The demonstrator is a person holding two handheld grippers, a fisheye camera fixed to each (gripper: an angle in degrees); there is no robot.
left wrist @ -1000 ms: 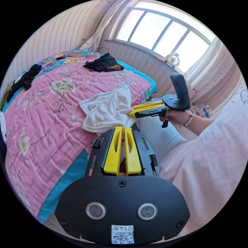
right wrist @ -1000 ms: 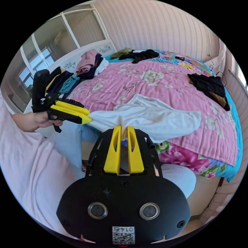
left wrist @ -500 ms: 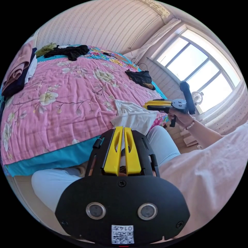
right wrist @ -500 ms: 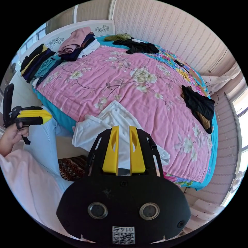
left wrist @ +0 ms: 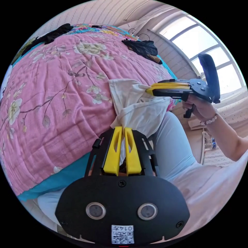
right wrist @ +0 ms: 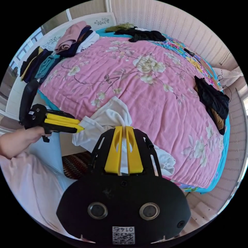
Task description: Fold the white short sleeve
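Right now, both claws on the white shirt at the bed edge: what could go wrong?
1. The white shirt is bunched between the left claw and the right claw, so a fold may lock in wrinkles.
2. Part of it hangs off the pink quilt edge and could slide down.

Both views close above bed (left wrist: 51, 103)
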